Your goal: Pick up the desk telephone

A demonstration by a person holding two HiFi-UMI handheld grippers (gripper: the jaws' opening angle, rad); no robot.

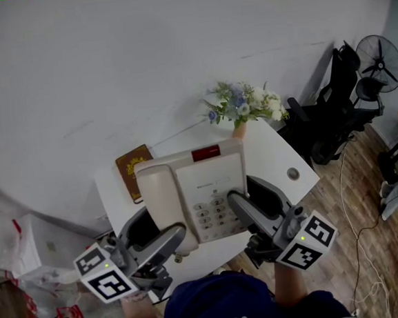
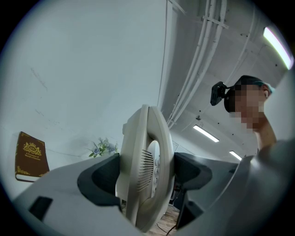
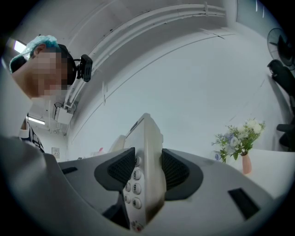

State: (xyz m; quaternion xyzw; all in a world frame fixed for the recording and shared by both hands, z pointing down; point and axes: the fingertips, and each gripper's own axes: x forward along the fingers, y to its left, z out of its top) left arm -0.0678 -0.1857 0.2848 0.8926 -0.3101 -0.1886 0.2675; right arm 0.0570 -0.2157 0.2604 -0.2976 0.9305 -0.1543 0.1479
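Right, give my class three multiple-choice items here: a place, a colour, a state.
1. Where is the brown gold-embossed book? A) under the vase B) on the floor C) on the small white table, left of the cream plastic desk telephone
2. What colour is the telephone's top strip? A) green B) red C) blue
3. What holds the telephone? A) left gripper and right gripper B) left gripper alone C) nothing
C, the head view shows it; B, it is red; A, each gripper view shows it clamped.

White table [image 1: 275, 147] with book [image 1: 133, 170] and flower vase [image 1: 242, 113]
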